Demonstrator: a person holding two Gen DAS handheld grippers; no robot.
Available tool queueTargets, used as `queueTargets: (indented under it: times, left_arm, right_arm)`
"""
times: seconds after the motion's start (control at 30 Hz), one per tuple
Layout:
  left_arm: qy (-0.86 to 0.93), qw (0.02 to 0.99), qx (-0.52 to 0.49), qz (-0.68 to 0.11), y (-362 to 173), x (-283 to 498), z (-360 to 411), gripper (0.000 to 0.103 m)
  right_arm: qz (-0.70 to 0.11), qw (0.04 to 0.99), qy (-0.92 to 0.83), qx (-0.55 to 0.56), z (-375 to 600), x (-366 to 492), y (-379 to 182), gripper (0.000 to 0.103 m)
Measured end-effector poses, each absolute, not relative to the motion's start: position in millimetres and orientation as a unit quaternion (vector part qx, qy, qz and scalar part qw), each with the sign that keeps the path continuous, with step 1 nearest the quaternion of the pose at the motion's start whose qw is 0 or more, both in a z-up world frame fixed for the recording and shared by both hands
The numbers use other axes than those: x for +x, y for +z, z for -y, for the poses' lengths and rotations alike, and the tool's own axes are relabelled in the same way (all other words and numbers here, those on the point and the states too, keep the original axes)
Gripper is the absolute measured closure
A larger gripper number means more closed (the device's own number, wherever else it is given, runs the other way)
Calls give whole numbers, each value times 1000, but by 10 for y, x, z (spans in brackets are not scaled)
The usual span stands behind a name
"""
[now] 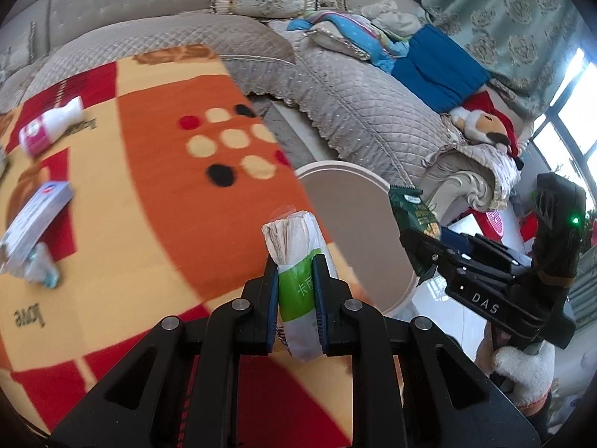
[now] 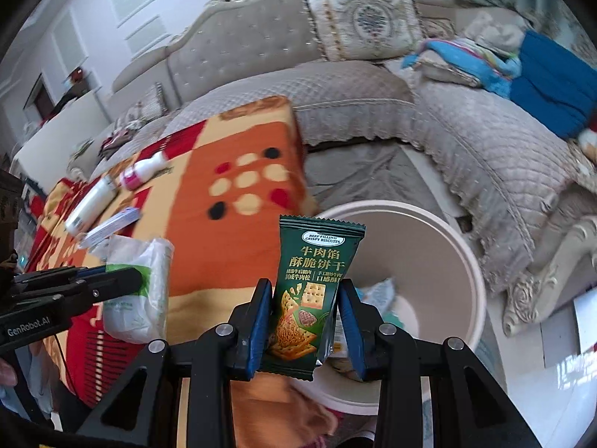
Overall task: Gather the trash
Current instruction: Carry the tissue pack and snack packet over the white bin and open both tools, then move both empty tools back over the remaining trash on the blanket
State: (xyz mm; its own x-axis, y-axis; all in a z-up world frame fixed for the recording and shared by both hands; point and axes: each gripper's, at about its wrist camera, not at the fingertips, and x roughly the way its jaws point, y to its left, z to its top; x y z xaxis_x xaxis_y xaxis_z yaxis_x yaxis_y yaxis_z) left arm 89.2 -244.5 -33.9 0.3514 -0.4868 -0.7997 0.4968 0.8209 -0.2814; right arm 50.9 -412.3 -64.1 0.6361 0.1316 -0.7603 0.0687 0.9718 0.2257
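Observation:
My left gripper (image 1: 295,272) is shut on a white and green tissue pack (image 1: 298,246), held above the table's right edge; the pack also shows in the right wrist view (image 2: 138,295). My right gripper (image 2: 304,295) is shut on a dark green biscuit wrapper (image 2: 309,291), held over the beige bin (image 2: 440,257). The wrapper (image 1: 412,212) and the bin (image 1: 350,201) also show in the left wrist view. Some wrappers lie inside the bin.
The table has a red, orange and cream cloth (image 1: 149,186). On it lie a small white and pink bottle (image 1: 48,127), a white card box (image 1: 35,220), crumpled paper (image 1: 41,268) and a white tube (image 2: 91,205). A grey quilted sofa (image 1: 354,104) curves behind the bin.

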Motion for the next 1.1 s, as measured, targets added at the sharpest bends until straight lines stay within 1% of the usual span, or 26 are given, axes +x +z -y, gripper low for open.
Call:
queueTargets:
  times: [0.23, 0.6, 0.7, 0.77, 0.83, 0.87, 0.9, 0.93, 0.97, 1.0, 1.1]
  left_arm:
    - [-307, 819, 29, -484, -427, 940, 2848, 89]
    - [-312, 811, 10, -495, -600, 1126, 3158, 89]
    - [-319, 805, -4, -500, -642, 1159, 3211, 88]
    - [-323, 802, -9, -503, -669, 1173, 3237, 87]
    - [-321, 801, -9, -505, -690, 1181, 3249, 84]
    - [-321, 801, -9, -504, -696, 1183, 3253, 80]
    - [-322, 801, -11, -505, -697, 1186, 3255, 71]
    - [-325, 799, -14, -505, -699, 1189, 3257, 65]
    - [-327, 797, -18, -507, -702, 1193, 3241, 53]
    - [-329, 796, -21, -507, -699, 1197, 3236, 49]
    - [-330, 798, -19, -504, -670, 1170, 3229, 49]
  right_arm:
    - [-439, 888, -1, 138, 4398, 478, -811, 68]
    - [-453, 877, -28, 159, 4670, 496, -1036, 68]
    - [-454, 875, -39, 160, 4708, 496, -1073, 57]
    - [-459, 872, -43, 163, 4736, 498, -1106, 56]
    - [-461, 870, -45, 167, 4759, 497, -1125, 56]
    - [-463, 869, -47, 168, 4774, 492, -1139, 56]
    - [-464, 868, -47, 169, 4785, 486, -1150, 56]
    - [-465, 868, -47, 171, 4789, 482, -1159, 56]
    - [-465, 867, -46, 172, 4791, 477, -1166, 56]
    - [-466, 867, -45, 173, 4790, 475, -1172, 56]
    - [-467, 866, -43, 173, 4776, 482, -1171, 56]
